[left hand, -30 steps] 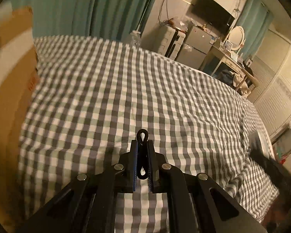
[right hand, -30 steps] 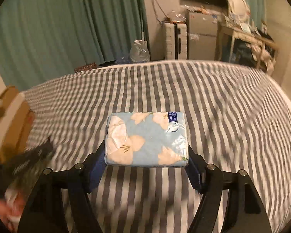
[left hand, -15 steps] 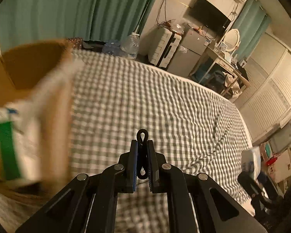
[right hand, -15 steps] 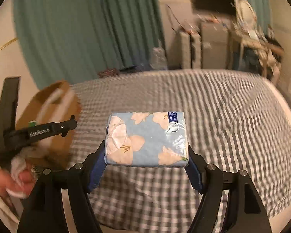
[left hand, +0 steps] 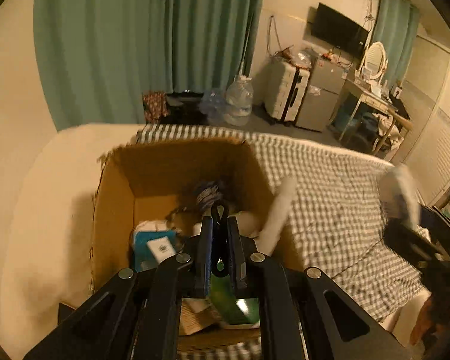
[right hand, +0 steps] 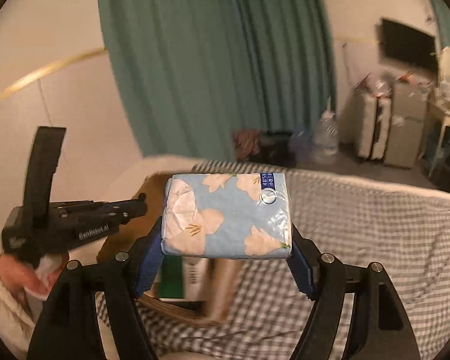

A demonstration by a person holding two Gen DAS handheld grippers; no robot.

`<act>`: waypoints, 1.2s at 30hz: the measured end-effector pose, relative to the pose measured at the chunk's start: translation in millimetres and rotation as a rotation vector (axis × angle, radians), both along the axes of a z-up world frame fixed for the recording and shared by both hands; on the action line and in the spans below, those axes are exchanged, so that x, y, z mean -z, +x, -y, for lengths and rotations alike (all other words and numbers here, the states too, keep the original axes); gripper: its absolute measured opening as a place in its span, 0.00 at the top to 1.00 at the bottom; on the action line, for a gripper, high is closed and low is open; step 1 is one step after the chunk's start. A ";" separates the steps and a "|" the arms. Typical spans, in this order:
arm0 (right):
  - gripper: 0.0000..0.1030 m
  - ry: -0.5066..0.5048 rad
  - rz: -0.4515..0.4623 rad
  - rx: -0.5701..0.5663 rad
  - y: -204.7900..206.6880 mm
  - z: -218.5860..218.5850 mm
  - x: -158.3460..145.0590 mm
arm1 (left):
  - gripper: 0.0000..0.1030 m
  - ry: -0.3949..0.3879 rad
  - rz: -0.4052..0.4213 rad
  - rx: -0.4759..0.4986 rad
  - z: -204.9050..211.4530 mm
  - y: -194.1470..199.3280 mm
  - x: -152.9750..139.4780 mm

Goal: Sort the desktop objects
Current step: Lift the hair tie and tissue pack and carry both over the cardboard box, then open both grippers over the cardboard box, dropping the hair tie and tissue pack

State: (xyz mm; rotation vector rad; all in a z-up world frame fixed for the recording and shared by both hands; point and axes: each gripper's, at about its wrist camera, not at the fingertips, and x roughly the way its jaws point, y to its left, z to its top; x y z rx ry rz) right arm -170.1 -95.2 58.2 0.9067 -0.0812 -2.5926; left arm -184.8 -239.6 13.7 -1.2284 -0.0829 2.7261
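The left gripper is clamped on a small black clip, held over the open box so the clip can fall among the items already inside. The right gripper is clamped across the short ends of a tissue pack, pads gripping its sides so the soft pack stays level. The pack hangs above the checked cloth, just beside the box. Judgement: both items are destined for the box; neither is released yet.
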 end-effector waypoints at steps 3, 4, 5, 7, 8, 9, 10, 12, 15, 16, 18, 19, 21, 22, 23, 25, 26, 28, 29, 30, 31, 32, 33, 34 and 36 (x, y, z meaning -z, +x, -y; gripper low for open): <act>0.29 -0.042 0.112 0.008 -29.6 23.9 33.8 | 0.92 -0.001 0.018 0.001 10.6 -10.5 31.5; 0.29 -0.039 0.144 0.026 -40.0 30.4 43.7 | 0.92 -0.006 0.029 0.000 16.0 -14.6 41.9; 0.29 -0.023 0.154 0.039 -45.5 35.4 50.8 | 0.92 -0.005 0.039 -0.004 24.5 -16.3 49.9; 0.29 0.030 0.152 0.054 -58.0 48.6 63.1 | 0.92 0.003 0.055 -0.018 37.9 -19.9 62.0; 0.29 0.050 0.161 0.058 -64.6 53.4 68.4 | 0.89 -0.007 0.061 -0.037 46.7 -22.7 67.1; 0.29 0.061 0.183 0.065 -73.2 60.4 75.7 | 0.88 -0.014 0.064 -0.046 43.6 -28.6 68.6; 0.28 0.056 0.197 0.070 -75.4 67.6 79.3 | 0.80 -0.022 0.071 -0.054 49.2 -31.3 70.9; 0.21 0.031 0.209 0.091 -83.6 78.8 81.3 | 0.55 -0.024 0.080 -0.064 56.3 -34.5 72.7; 0.18 -0.023 0.170 0.076 -93.2 81.8 67.4 | 0.40 -0.015 0.033 -0.094 63.3 -32.2 67.5; 0.18 -0.049 0.151 0.045 -94.8 88.7 59.0 | 0.36 0.004 0.018 -0.084 64.2 -30.3 65.1; 0.18 -0.033 0.108 0.014 -92.7 98.8 45.4 | 0.24 0.022 0.009 -0.068 63.2 -27.6 60.8; 0.18 -0.013 0.095 -0.007 -91.5 104.9 40.1 | 0.16 0.023 -0.002 -0.072 63.0 -26.3 58.9; 0.17 0.031 0.083 -0.013 -86.5 110.1 33.2 | 0.11 0.029 -0.015 -0.079 61.1 -23.7 55.8; 0.17 0.032 0.081 -0.012 -85.2 107.8 29.1 | 0.11 0.040 -0.010 -0.067 58.1 -21.5 54.9; 0.15 0.022 0.083 -0.008 -80.4 100.9 25.6 | 0.11 0.045 -0.003 -0.051 54.6 -19.8 54.4; 0.14 -0.013 0.100 0.015 -69.8 78.8 16.6 | 0.11 0.032 -0.007 -0.038 47.5 -13.6 51.4; 0.13 -0.024 0.096 0.026 -63.0 64.4 8.6 | 0.11 0.028 -0.016 -0.029 43.2 -8.5 48.8; 0.07 -0.007 0.073 0.071 -50.2 37.9 -10.1 | 0.09 0.027 -0.021 -0.026 37.5 -2.0 42.3; 0.04 0.009 0.054 0.096 -41.4 25.6 -20.1 | 0.09 0.032 -0.026 -0.030 34.4 3.1 37.4; 0.02 0.029 0.022 0.128 -29.3 8.7 -31.8 | 0.09 0.038 -0.032 -0.038 32.3 7.5 32.2; 0.00 0.038 0.002 0.147 -18.4 -2.6 -39.2 | 0.08 0.043 -0.043 -0.043 29.1 12.0 26.4; 0.00 0.043 -0.008 0.160 -10.2 -13.3 -45.3 | 0.04 0.042 -0.069 -0.056 24.2 18.5 17.5; 0.00 0.034 -0.008 0.166 0.7 -25.6 -51.1 | 0.02 0.035 -0.108 -0.075 19.7 25.0 8.4; 0.00 0.003 -0.007 0.154 12.6 -38.4 -56.4 | 0.00 0.035 -0.146 -0.086 16.6 31.1 1.4; 0.00 -0.046 -0.027 0.171 33.3 -60.5 -63.2 | 0.00 0.038 -0.206 -0.098 10.7 43.0 -13.7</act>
